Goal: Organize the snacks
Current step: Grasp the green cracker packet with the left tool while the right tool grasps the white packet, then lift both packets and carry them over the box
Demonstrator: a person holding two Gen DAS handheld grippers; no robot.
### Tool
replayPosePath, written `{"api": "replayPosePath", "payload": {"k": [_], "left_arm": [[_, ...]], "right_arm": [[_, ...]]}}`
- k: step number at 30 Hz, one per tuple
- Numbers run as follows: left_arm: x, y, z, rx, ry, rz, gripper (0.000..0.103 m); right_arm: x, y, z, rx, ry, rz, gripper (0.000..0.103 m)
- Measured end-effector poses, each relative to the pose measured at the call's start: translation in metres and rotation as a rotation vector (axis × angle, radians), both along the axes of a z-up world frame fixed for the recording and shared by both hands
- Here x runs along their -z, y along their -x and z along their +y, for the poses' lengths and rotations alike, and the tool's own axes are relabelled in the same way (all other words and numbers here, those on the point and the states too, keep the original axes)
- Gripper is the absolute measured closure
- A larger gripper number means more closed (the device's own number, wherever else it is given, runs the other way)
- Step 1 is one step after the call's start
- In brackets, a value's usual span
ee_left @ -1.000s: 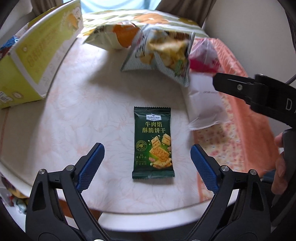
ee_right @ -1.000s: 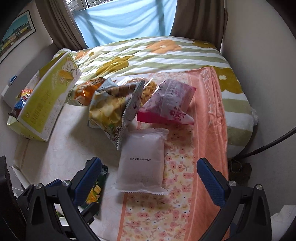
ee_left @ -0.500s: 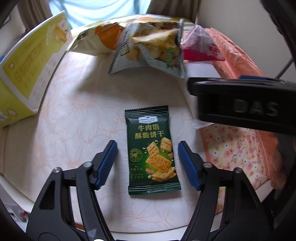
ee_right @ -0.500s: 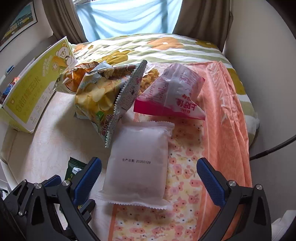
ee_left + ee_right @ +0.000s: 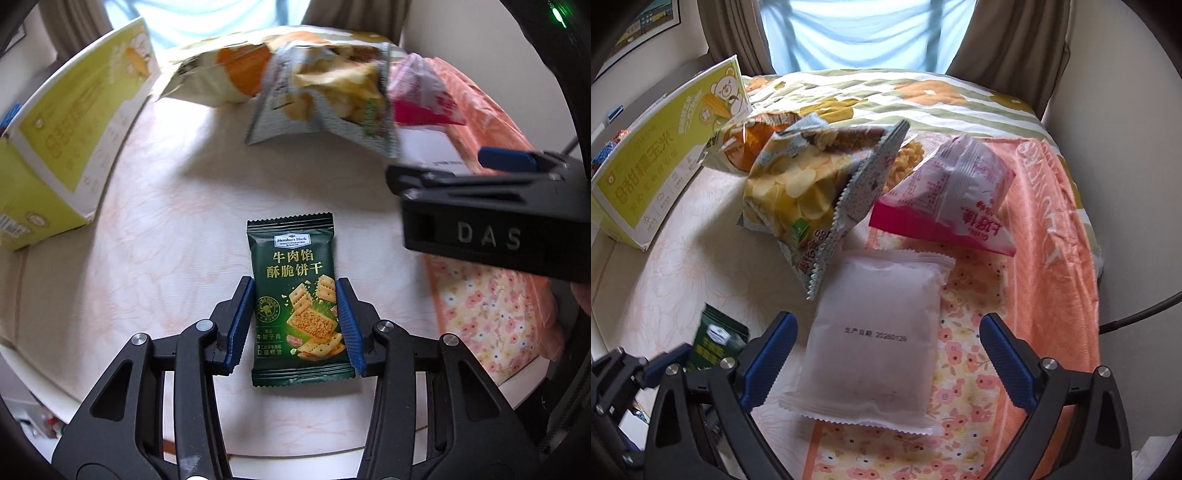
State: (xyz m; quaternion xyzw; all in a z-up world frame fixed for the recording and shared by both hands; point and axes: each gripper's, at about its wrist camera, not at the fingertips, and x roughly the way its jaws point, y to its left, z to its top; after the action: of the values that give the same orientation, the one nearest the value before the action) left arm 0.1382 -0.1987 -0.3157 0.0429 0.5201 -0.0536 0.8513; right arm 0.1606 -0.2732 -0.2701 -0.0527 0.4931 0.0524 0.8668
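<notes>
Snacks on pale floral bedding, curtained window behind

Home bedroom: floral quilt, curtained window, framed picture.

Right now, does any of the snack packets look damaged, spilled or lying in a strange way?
Nothing looks spilled or torn. The chip bag lies tilted, leaning partly over the white packet and against the pink packet, so the pile is untidy. The green cracker packet lies flat and straight.
</notes>
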Motion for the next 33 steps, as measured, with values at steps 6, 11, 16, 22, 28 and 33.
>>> {"api": "replayPosePath", "payload": {"k": [6, 11, 16, 22, 28, 33], "left_arm": [[0.001, -0.001, 0.007, -0.023, -0.009, -0.005, 0.062], [0.002, 0.000, 0.002, -0.029, -0.012, -0.005, 0.062], [0.003, -0.003, 0.004, -0.045, -0.013, -0.001, 0.062], [0.000, -0.003, 0.010, -0.070, -0.004, -0.003, 0.062], [-0.019, -0.001, 0.016, -0.069, 0.019, -0.020, 0.062], [-0.055, -0.001, 0.022, -0.073, 0.039, -0.071, 0.062]], "right_arm": [[0.012, -0.004, 0.004, -0.004, -0.018, 0.045, 0.020], [0.017, -0.009, 0.002, 0.006, -0.014, 0.070, 0.027], [0.017, -0.009, 0.007, -0.004, 0.000, 0.064, 0.040], [0.013, 0.000, 0.001, 0.022, -0.025, 0.080, 0.042], [-0.005, 0.020, -0.005, 0.049, -0.041, 0.071, 0.043], [-0.041, 0.031, -0.005, 0.051, -0.061, 0.023, 0.043]]}}
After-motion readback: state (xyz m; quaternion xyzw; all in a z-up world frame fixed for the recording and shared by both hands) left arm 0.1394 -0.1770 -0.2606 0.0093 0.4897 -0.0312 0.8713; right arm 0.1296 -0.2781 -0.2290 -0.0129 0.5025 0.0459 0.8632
